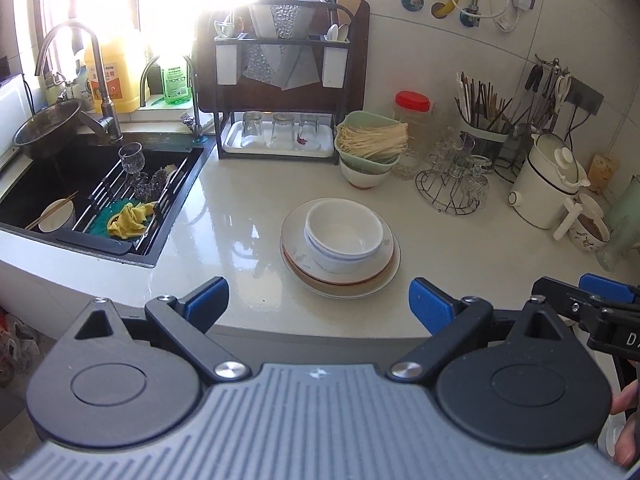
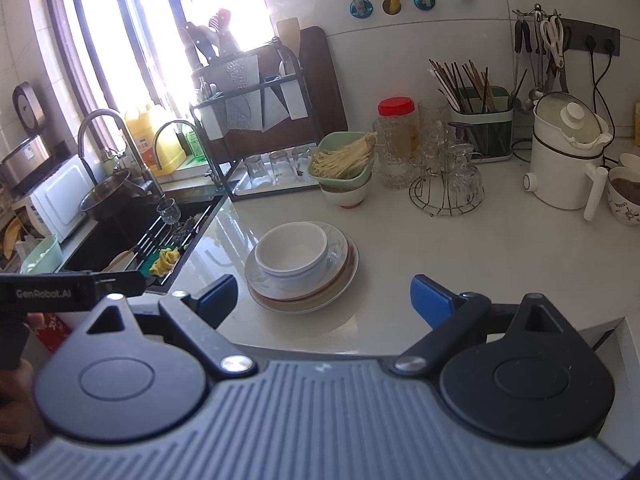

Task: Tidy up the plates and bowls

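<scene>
A stack of plates [image 1: 344,280] lies on the white counter [image 1: 240,216], with white bowls [image 1: 344,236] nested on top. The stack [image 2: 304,292] and bowls [image 2: 292,254] also show in the right wrist view. A bowl with chopsticks [image 1: 58,216] sits in the sink [image 1: 72,184]. My left gripper [image 1: 320,304] is open and empty, just short of the counter's front edge, in front of the stack. My right gripper [image 2: 324,300] is open and empty, also in front of the stack; part of it shows in the left wrist view [image 1: 592,304].
A green bowl of noodles [image 1: 372,140] sits on a white bowl behind the stack. A rack with upturned glasses [image 1: 280,132], a red-lidded jar [image 1: 412,128], a wire glass stand [image 1: 452,184], a chopstick holder [image 1: 484,128] and a white kettle [image 1: 548,184] line the back.
</scene>
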`<state>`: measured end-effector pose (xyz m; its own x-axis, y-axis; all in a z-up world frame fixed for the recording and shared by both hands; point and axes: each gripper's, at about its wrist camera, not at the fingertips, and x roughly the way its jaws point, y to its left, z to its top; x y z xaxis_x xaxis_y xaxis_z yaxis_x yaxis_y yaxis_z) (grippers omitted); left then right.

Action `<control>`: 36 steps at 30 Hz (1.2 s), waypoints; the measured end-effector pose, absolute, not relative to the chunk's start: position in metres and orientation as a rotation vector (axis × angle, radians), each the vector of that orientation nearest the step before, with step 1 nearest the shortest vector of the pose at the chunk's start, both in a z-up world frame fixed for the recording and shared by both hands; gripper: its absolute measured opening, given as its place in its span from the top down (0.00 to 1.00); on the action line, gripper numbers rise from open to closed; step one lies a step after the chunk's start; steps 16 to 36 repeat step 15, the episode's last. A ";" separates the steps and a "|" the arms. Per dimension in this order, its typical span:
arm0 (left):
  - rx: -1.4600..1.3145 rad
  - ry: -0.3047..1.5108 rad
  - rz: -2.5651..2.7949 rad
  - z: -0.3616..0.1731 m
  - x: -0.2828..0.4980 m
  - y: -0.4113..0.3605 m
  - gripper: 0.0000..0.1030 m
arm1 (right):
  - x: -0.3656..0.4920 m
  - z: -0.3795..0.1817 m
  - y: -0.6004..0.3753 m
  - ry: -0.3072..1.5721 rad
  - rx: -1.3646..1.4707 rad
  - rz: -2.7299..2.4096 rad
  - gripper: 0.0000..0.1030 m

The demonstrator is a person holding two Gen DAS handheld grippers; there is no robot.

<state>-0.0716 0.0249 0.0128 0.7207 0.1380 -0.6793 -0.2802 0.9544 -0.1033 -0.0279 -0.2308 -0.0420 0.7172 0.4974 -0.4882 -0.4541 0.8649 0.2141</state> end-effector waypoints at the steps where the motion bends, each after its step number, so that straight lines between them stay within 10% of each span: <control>1: -0.211 0.736 0.226 0.013 -0.071 0.026 0.04 | -0.028 -0.042 -0.230 0.562 0.080 0.528 0.08; 36: -0.216 0.744 0.199 0.015 -0.066 0.022 0.04 | -0.025 -0.042 -0.233 0.581 0.088 0.522 0.08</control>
